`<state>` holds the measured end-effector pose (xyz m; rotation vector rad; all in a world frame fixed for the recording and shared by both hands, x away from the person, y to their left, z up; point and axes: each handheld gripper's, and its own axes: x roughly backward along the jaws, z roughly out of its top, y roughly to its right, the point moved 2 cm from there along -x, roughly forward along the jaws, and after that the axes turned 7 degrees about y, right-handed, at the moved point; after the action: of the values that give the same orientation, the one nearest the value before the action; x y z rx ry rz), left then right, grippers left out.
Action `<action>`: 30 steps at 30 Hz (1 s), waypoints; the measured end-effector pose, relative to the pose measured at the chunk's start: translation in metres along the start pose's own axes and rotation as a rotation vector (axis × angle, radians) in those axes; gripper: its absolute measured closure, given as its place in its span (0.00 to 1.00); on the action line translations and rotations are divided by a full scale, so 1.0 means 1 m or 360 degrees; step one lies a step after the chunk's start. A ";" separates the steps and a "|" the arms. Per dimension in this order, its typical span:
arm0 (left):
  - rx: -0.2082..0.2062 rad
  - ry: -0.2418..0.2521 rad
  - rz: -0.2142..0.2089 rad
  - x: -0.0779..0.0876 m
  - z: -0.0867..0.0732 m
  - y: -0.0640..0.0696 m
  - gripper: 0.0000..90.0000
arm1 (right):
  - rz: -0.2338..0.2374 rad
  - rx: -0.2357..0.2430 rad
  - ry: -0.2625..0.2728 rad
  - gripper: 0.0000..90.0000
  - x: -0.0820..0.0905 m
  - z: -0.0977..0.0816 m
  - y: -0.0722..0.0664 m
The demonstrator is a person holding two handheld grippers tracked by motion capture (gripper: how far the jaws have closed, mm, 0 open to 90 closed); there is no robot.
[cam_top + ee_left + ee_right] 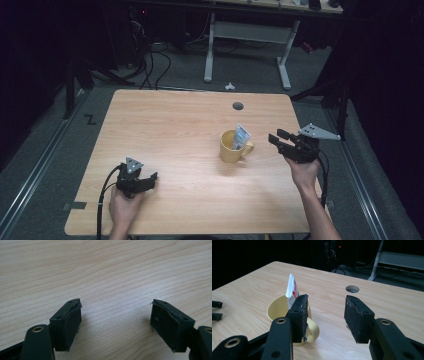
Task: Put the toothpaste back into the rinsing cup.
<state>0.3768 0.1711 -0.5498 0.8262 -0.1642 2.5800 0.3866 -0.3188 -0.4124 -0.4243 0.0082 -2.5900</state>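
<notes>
**Yellow mug waits right of centre**

The wooden worktop [170, 130] has a cable hole [238, 106] at its far edge. The mug [231, 146], holding a white tube [240, 136], stands unobstructed just left of the right gripper [278, 139], fingers apart, empty. The left gripper [151, 177] rests near-left, fingers spread.

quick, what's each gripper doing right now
left gripper: open, holding nothing, over bare table.
right gripper: open, holding nothing, beside the yellow mug.

Pale matt wood-grain counter [175, 125]; smooth glossy yellow mug [233, 147], ceramic by the look; shiny plastic tube [240, 136]; jaws wear rough matt black pads [299, 312].
</notes>
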 end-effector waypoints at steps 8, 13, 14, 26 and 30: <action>0.0000 0.0000 0.0000 0.000 0.000 0.000 0.28 | -0.0011 -0.0020 -0.0002 0.60 0.006 -0.008 0.004; 0.0000 0.0000 0.0000 0.000 0.000 0.000 0.28 | -0.0019 -0.0035 -0.0015 0.60 0.007 -0.012 0.006; 0.0000 0.0000 0.0000 0.000 0.000 0.000 0.28 | -0.0021 -0.0031 -0.0014 0.60 0.007 -0.013 0.006; 0.0000 0.0000 0.0001 0.000 0.000 0.000 0.28 | -0.0037 -0.0068 -0.0021 0.61 0.010 -0.023 0.011; 0.0000 0.0000 0.0001 0.000 0.000 0.000 0.28 | -0.0045 -0.0069 -0.0019 0.61 0.010 -0.026 0.011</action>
<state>0.3768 0.1711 -0.5498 0.8261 -0.1646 2.5804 0.3765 -0.3353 -0.4348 -0.4584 0.0543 -2.6193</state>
